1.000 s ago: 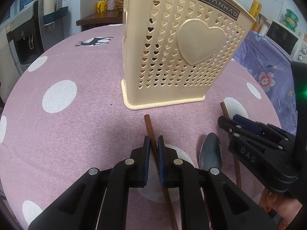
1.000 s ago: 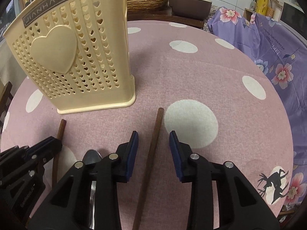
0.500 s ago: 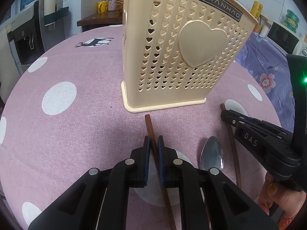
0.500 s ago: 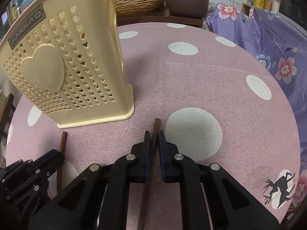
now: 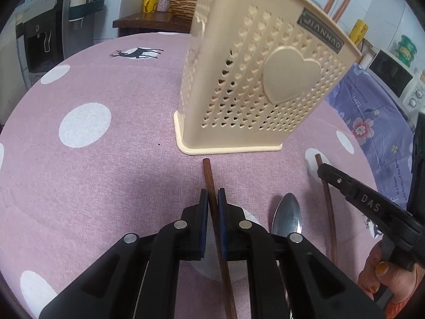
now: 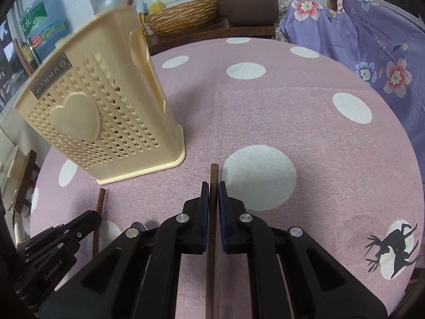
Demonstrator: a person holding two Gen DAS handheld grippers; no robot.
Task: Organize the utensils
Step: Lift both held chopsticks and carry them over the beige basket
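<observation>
**A:** The chopsticks [image 5: 212, 194] are two thin, smooth brown sticks. One sits in front of the cream basket [image 5: 255, 85], pinched by the left claw [image 5: 212, 202]. The other [image 6: 213, 186] is off the basket's right corner, pinched by the right claw [image 6: 211, 194].

**B:** What could go wrong?

**A:** I think each stick could twist or slip, because it is held near one end. Its long end could bump the basket's rim, or knock the spoon [image 5: 288, 215] lying between the sticks on the counter [image 5: 106, 180].
</observation>
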